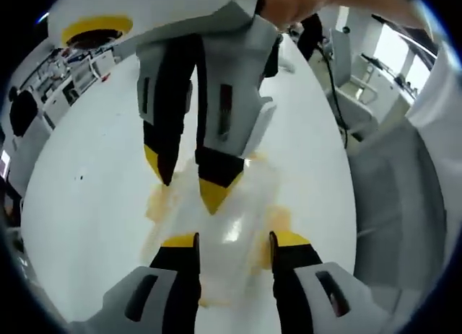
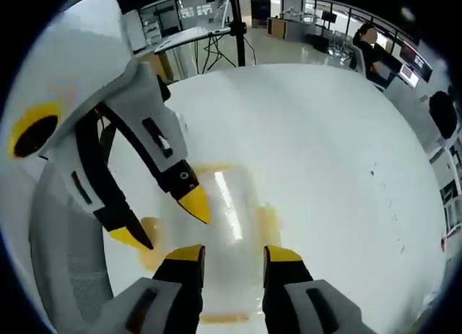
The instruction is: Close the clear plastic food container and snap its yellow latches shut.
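The white round worktop (image 2: 325,154) takes most of both views and has wide bare surface toward the upper right of the right gripper view; its curved edge runs along the right side of the left gripper view, where a grey chair (image 1: 393,204) stands just beside it. The clear plastic container (image 2: 231,233) lies low in the centre of each frame, well away from the worktop's edge, with its lid on top and shining under the light. Its long axis runs from the bottom of the frame upward in the right gripper view. Yellow latches (image 2: 267,220) show on its sides, blurred through the plastic, so I cannot tell if they are snapped. In the left gripper view the left tongs (image 1: 232,242) stand moderately open just above the near part of the container and hold nothing, and the right tongs (image 1: 189,182) come down from the top, narrowly open, with tips at the far end of the lid. The right gripper view shows the right tongs (image 2: 231,256) from behind, and the left tongs (image 2: 166,222) enter from the left with one tip on the lid. This view also shows an office background with desks and seated people (image 2: 372,49).
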The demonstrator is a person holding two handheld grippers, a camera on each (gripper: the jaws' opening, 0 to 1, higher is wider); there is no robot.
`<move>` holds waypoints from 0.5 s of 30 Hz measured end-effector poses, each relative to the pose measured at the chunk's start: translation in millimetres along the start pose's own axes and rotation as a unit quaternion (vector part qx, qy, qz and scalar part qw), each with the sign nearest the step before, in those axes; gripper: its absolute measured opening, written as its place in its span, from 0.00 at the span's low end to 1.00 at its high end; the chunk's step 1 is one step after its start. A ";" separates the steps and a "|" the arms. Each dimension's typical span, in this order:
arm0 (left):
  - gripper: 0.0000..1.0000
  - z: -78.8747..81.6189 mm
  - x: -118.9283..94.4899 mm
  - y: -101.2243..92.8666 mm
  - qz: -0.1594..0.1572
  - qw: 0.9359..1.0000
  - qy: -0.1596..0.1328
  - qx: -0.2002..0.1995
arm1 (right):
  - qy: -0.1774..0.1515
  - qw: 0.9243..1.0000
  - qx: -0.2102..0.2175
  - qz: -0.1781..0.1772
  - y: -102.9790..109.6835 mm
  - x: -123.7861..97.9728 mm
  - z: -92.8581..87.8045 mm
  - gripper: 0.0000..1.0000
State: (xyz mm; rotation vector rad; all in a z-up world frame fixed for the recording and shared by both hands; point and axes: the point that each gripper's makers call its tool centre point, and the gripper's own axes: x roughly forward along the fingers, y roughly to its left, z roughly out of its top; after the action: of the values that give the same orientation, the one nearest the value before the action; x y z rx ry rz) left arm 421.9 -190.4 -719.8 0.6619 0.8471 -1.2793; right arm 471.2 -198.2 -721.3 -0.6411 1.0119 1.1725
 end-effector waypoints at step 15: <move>0.44 -4.7 6.1 -7.2 0.023 0.999 0.013 0.033 | 0.015 1.000 -0.006 0.007 -6.0 8.6 1.1 0.30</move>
State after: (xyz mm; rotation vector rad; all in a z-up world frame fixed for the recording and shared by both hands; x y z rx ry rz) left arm 414.5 -191.1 -727.2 0.7475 0.8095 -1.2637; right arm 477.7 -195.3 -729.1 -0.6622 1.0368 1.1854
